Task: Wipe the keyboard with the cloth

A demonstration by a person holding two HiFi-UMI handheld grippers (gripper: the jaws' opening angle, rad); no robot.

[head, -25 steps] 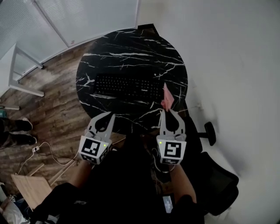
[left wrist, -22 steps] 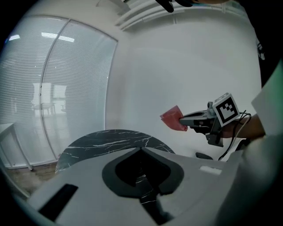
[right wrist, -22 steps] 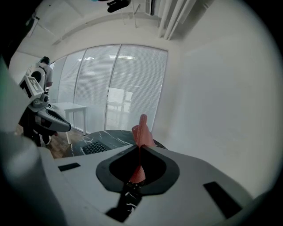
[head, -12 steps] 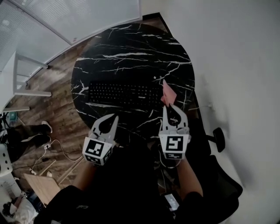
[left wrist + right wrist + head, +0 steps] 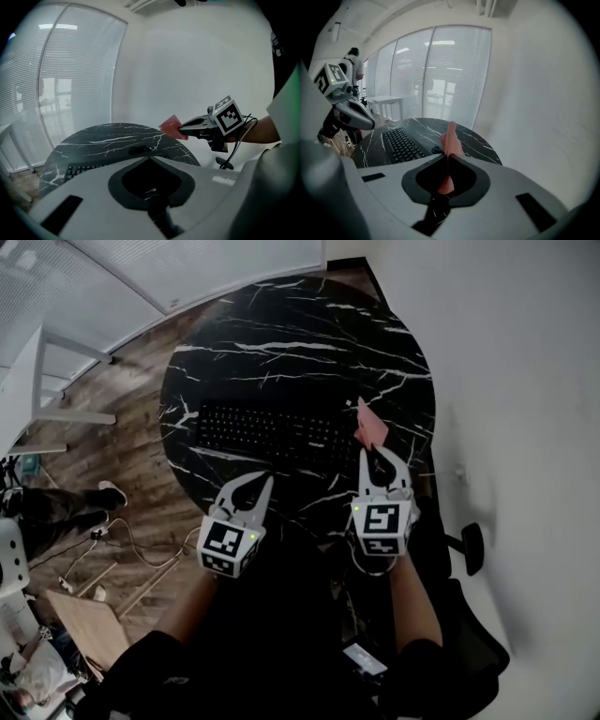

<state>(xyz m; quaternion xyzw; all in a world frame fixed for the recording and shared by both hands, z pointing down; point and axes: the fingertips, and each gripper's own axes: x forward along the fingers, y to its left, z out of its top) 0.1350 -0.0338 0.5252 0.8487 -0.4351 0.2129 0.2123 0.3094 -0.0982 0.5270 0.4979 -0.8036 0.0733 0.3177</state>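
The cloth (image 5: 449, 138) is pinched between the closed jaws of the right gripper (image 5: 376, 450).

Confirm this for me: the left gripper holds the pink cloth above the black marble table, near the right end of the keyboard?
No, the right gripper holds the pink cloth, jaws closed on it, as the right gripper view shows; the left gripper is shut and empty. The rest stands: above the black marble table, near the right end of the keyboard.

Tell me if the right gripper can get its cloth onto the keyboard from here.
Probably yes. The right gripper, shut on the pink cloth, hangs near the keyboard's right end, and nothing stands between them.
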